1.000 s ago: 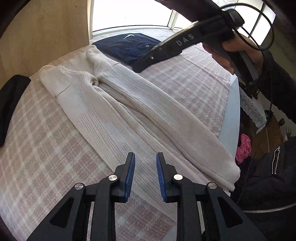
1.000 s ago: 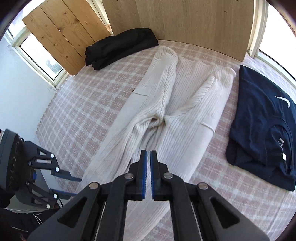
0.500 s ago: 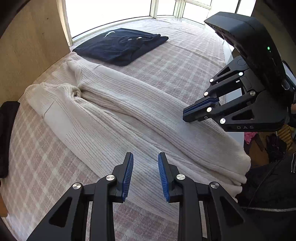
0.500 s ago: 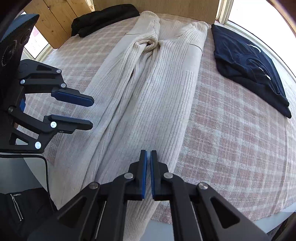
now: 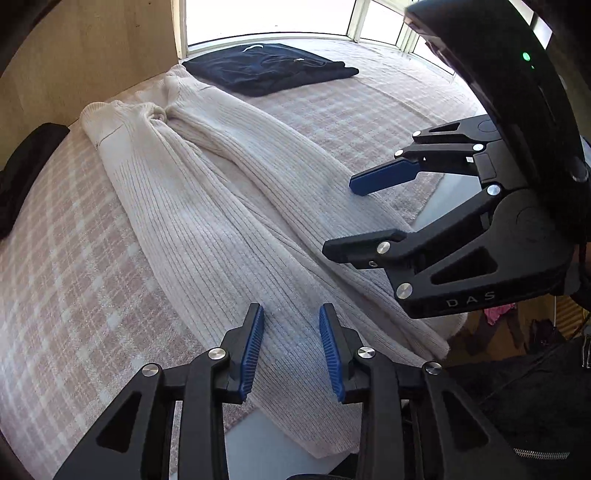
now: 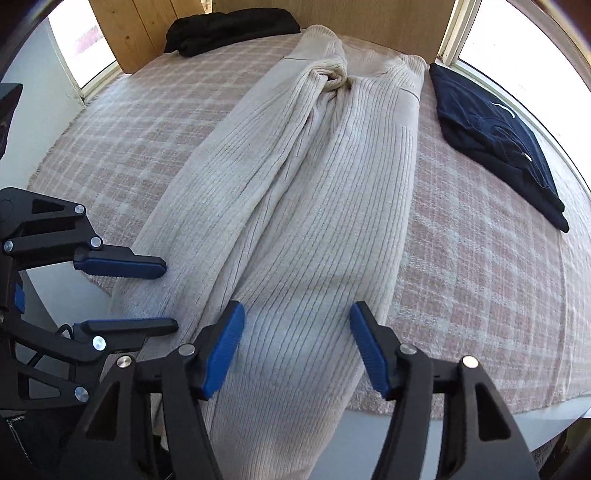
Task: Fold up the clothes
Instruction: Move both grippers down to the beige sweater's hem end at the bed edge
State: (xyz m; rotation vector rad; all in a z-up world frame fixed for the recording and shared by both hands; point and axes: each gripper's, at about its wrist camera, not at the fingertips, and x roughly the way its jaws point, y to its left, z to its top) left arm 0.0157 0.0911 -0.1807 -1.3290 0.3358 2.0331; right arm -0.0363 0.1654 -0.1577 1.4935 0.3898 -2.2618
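sweater mid-blanket | folded shirt right | folded garment behind-left

Bright window daylight, blown-out glare, strong fisheye edge distortion.

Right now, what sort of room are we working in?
Probably a bedroom: clothes are laid out on a pink plaid woven bedspread, beside a pale wooden headboard-like panel and bright windows.
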